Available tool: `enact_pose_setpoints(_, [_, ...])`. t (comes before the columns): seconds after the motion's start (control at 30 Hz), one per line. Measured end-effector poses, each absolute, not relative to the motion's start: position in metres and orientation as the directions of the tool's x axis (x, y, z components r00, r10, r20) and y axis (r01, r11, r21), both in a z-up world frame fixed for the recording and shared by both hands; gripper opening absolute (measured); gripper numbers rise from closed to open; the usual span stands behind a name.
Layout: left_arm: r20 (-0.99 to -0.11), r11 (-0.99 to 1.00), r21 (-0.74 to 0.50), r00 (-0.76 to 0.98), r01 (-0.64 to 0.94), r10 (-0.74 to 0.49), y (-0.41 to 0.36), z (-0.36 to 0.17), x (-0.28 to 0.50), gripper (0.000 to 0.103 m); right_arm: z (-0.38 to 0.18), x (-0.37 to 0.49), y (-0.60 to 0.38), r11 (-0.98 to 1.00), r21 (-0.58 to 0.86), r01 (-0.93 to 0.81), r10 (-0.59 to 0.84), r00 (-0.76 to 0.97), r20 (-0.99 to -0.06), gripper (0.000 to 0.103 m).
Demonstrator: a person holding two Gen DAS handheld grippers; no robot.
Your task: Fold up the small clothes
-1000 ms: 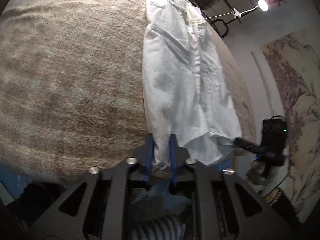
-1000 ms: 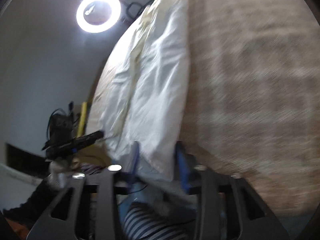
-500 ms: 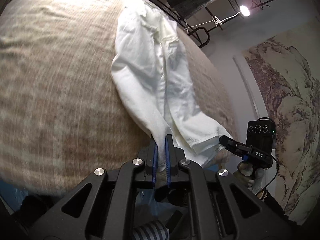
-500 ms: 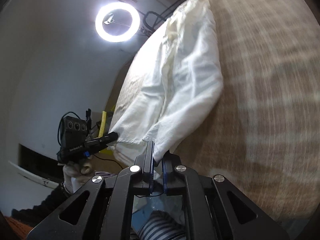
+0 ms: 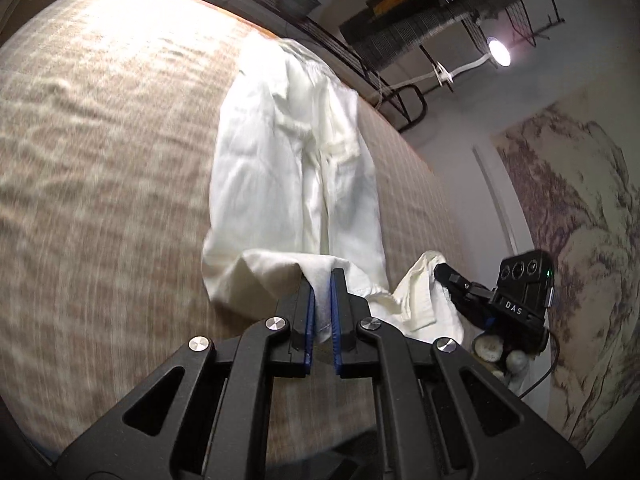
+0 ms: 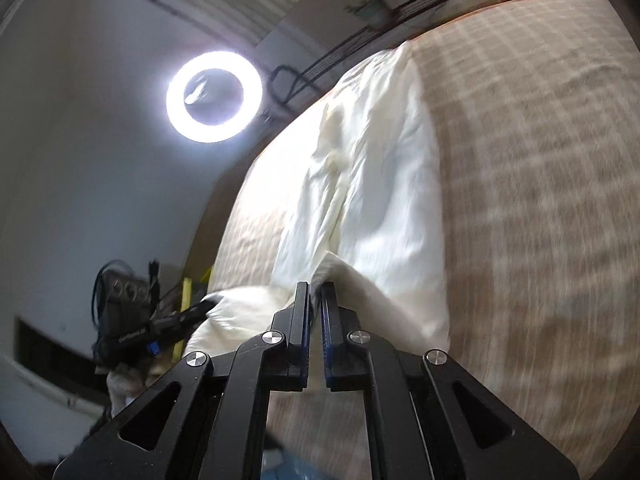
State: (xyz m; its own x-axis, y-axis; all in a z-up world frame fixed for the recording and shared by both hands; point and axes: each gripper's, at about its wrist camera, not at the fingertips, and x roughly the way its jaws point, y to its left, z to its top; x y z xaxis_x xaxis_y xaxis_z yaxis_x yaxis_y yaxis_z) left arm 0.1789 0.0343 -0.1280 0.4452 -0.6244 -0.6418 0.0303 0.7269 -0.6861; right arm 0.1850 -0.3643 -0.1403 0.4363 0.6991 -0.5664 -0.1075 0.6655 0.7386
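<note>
A white pair of small trousers (image 5: 296,168) lies lengthwise on a beige checked surface (image 5: 100,184), waistband at the far end. My left gripper (image 5: 322,280) is shut on one leg hem and holds it lifted, folded back over the garment. My right gripper (image 6: 317,292) is shut on the other hem of the same white garment (image 6: 376,184), also lifted above the surface. The right gripper shows in the left wrist view (image 5: 444,276) with cloth in its jaws; the left gripper shows in the right wrist view (image 6: 200,308).
A ring light (image 6: 215,96) glows on the left wall. A small lamp (image 5: 498,53) shines by a dark rack at the far right. A painted wall panel (image 5: 580,220) stands to the right. The beige surface spreads wide on both sides of the garment.
Both grippers closed on the leg hems, then lifted and carried them forward over the trousers toward the waistband. The lower part of the garment now curls up off the surface.
</note>
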Motion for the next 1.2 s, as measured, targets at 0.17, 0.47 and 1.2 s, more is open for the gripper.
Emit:
enact_pose_setpoints(0.17, [-0.658, 0.739, -0.674, 0.455, -0.001, -0.599, 0.035, -0.136, 0.205, 0.005, -0.145, 0.213, -0.367, 0.673, 0.738, -0.05, 0.67, 0.464, -0.579, 0.003])
enact_pose_setpoints(0.47, [-0.683, 0.743, -0.667, 0.442, -0.054, -0.581, 0.037, -0.15, 0.242, 0.005, -0.152, 0.234, -0.374, 0.697, 0.716, -0.033, 0.643, 0.47, -0.605, 0.005])
enact_pose_setpoints(1.2, [-0.769, 0.862, -0.494, 0.407, 0.109, -0.492, 0.019, -0.166, 0.236, 0.051, -0.179, 0.202, -0.398, 0.643, 0.765, -0.043, 0.734, 0.322, -0.598, 0.035])
